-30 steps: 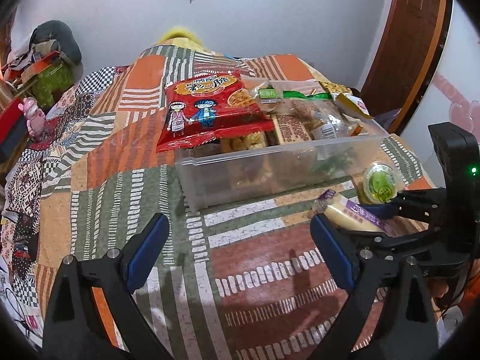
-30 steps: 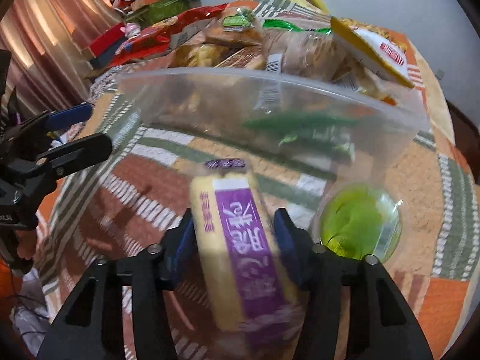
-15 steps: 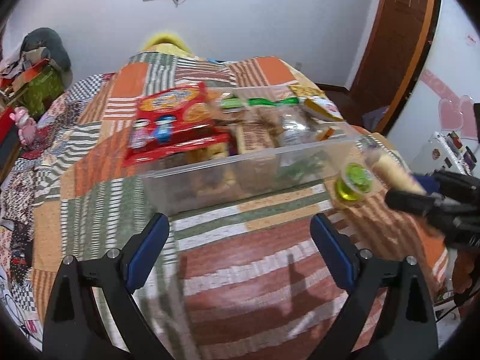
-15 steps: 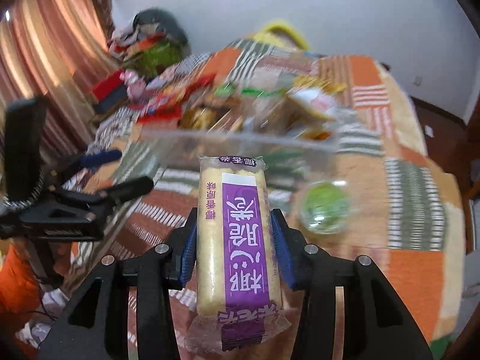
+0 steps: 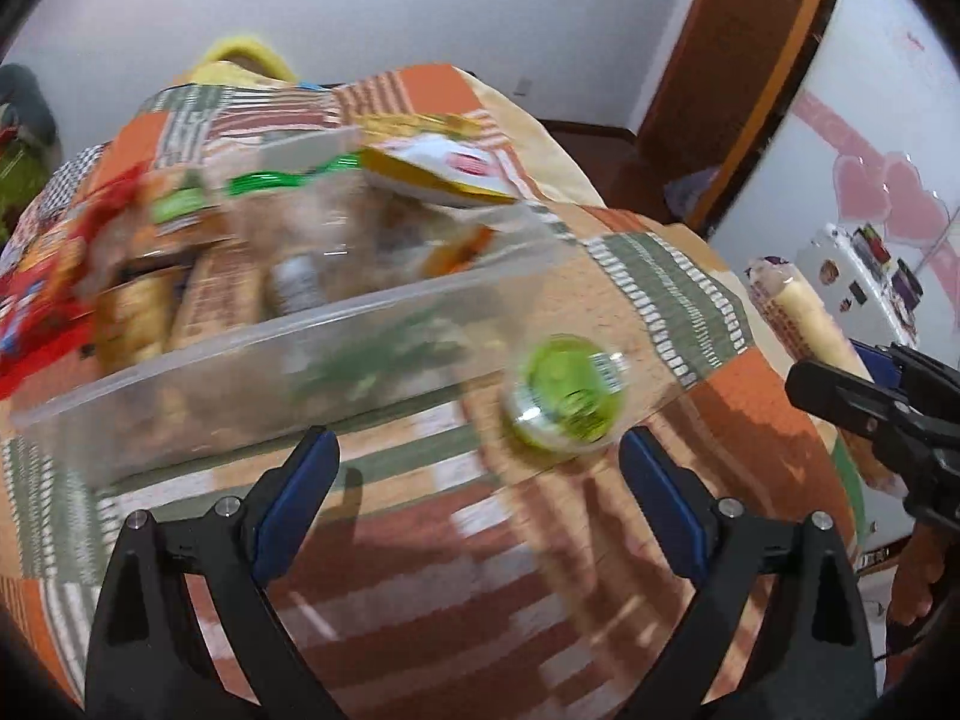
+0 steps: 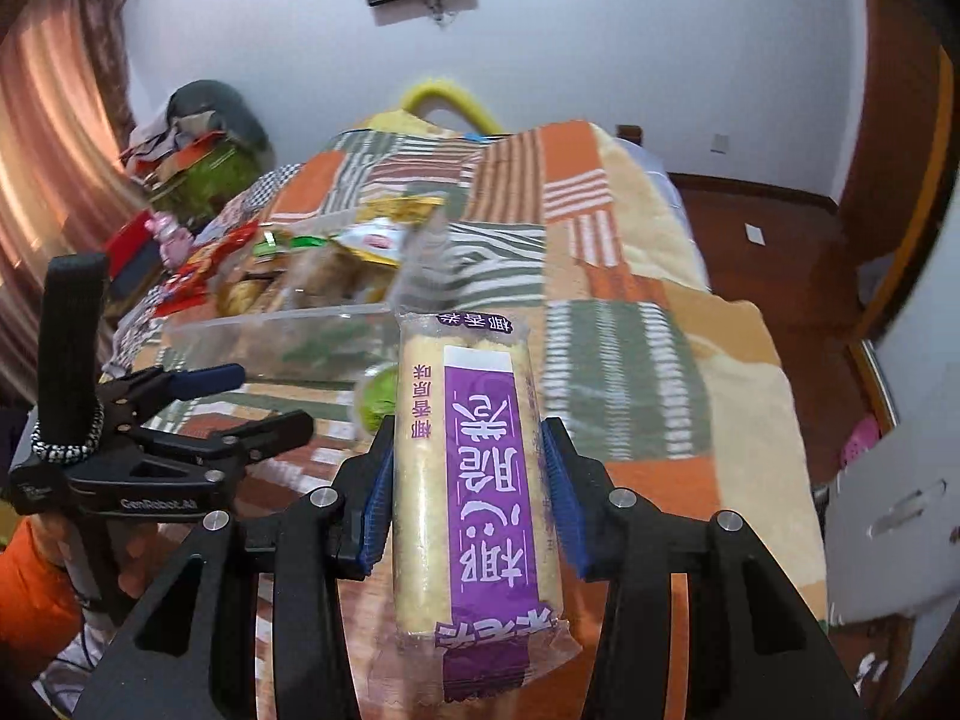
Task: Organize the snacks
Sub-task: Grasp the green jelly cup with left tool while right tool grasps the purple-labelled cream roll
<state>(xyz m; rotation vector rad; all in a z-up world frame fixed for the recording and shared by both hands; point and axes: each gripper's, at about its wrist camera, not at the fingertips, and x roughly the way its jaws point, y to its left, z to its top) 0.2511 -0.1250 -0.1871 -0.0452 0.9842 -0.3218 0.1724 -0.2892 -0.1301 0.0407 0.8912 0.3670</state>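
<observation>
Bedspread (image 5: 690,324) | left tongs (image 5: 474,474) closing, empty | right tongs (image 6: 468,495) gripping wafer packet (image 6: 477,480)

The left gripper (image 5: 477,480) hangs over the patchwork blanket (image 5: 420,570), its jaws closing with nothing between them. Just beyond its right finger lies a green-lidded jelly cup (image 5: 567,399), just right of the clear plastic bin (image 5: 288,360) (packed with blurred snack packets). Farther right of the bin, the right gripper (image 5: 864,384) clamps a pale wafer pack (image 5: 807,324).
</observation>
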